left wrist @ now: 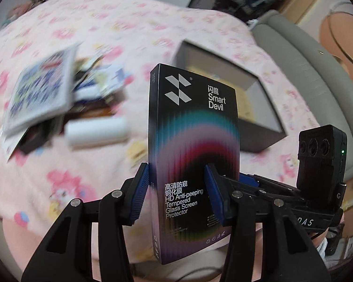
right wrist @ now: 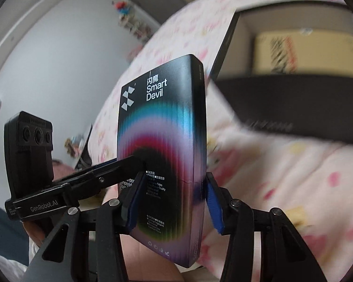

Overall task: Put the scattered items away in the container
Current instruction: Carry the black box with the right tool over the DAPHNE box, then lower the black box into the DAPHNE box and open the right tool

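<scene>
The Smart Devil screen protector box stands upright in the air above a bed covered with a pink cartoon-print blanket, and both tools have it at once. The left tool is clamped on the lower half of the box, one blue pad pressed to its narrow left edge and the other on its printed front face. In the right wrist view the same box sits between the right tool's blue pads, which press on its two sides near the bottom; the left tool's fingers reach in from the left and touch the box's front at about mid-height.

Beyond the box, on the blanket, lies an open dark container with a pale yellow item inside; in the right wrist view this container is up and to the right of the box, well apart from it. To the left in the left wrist view a blurred heap of scattered items rests on the blanket, topped by a flat blue-and-white patterned packet, with a white cylinder lying just beside the heap. A grey padded bed edge curves along the right
</scene>
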`<state>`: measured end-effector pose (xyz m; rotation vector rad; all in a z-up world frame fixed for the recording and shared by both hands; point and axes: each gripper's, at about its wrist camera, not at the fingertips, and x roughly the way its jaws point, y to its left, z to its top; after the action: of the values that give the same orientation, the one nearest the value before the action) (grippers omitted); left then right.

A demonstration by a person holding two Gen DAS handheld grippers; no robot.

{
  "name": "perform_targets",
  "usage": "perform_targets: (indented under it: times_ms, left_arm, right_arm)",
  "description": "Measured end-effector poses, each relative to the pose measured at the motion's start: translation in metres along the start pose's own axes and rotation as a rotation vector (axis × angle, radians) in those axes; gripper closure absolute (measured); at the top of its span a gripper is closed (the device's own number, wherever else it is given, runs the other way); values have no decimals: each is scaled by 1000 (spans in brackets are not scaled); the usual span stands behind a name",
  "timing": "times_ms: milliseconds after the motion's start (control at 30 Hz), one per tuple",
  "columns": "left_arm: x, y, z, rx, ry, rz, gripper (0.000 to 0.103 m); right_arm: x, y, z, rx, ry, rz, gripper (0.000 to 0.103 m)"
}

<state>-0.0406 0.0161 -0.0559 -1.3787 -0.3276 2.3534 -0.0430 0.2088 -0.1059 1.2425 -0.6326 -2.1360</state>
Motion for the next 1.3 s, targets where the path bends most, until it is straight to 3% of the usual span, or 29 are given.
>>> perform_targets:
  times_ms: [167,300,433,633,833,1000,1200,1300]
  left_arm:
    - [14,-45,41,90,-2,-45,55]
    - [35,-69,76,117,1,-90,55]
    - [73,-78,108,85,46,-123,54]
    - [139,-70,151,-20,149,-137,54]
    - [169,-55,148,-47,219,-108,53]
    - [180,-55,146,-22,252,-77,54]
    - [169,-68,146,79,227,30,56]
    - [167,-74,139,152,219,104,57]
  right_arm:
    - [-43,-22,26,33,-98,-48,59]
    - [-55,-29,52,32,-149,-104,59]
    - [-57,-53,79,54,-171,-163,59]
    - [-52,-92,123,143,-106,-216,59]
    - [-22,-118,136,207,-15,-243,59]
    - [-10,-139,131,271,-2,-207,58]
    - [-17,-144,138,238,-2,-310,58]
    - [-25,-137,141,194,-10,-408,58]
